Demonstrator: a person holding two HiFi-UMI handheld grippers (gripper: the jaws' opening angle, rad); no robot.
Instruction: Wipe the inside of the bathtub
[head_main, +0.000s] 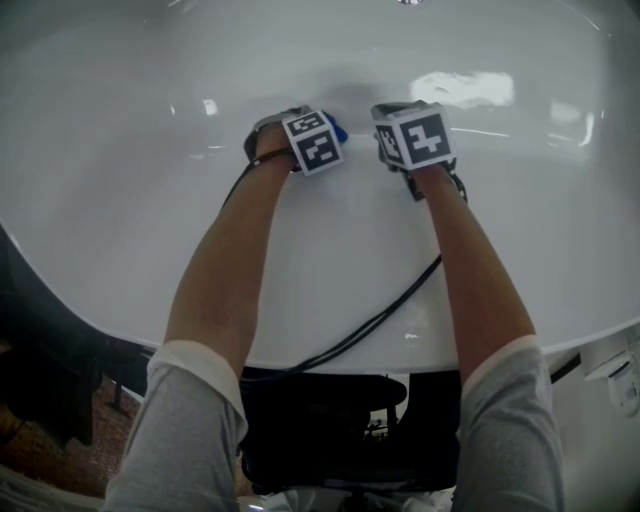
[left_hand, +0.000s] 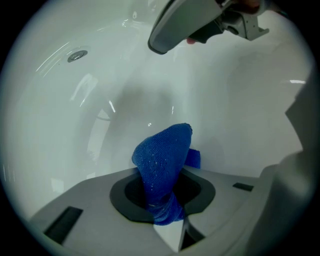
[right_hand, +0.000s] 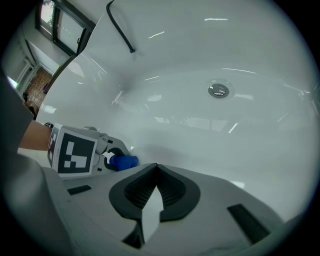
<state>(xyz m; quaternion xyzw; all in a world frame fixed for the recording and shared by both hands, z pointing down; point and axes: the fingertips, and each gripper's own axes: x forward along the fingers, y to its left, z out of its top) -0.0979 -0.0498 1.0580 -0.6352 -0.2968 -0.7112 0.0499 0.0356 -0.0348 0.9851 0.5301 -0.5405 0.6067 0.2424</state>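
Both arms reach down into the white bathtub (head_main: 120, 200). My left gripper (left_hand: 162, 200) is shut on a blue cloth (left_hand: 162, 160), whose bunched end sticks out toward the tub wall; the cloth (head_main: 337, 128) peeks out beside the marker cube in the head view and shows as a blue cloth (right_hand: 123, 161) in the right gripper view. My right gripper (right_hand: 152, 192) is shut with nothing between its jaws and hovers just right of the left one. In the head view the left gripper (head_main: 312, 140) and right gripper (head_main: 412, 135) sit side by side.
The tub drain (right_hand: 219, 90) lies ahead of the right gripper, and a round overflow fitting (left_hand: 77, 55) shows on the wall in the left gripper view. A black cable (head_main: 370, 320) runs over the tub's near rim. A dark floor area (head_main: 50, 390) lies at lower left.
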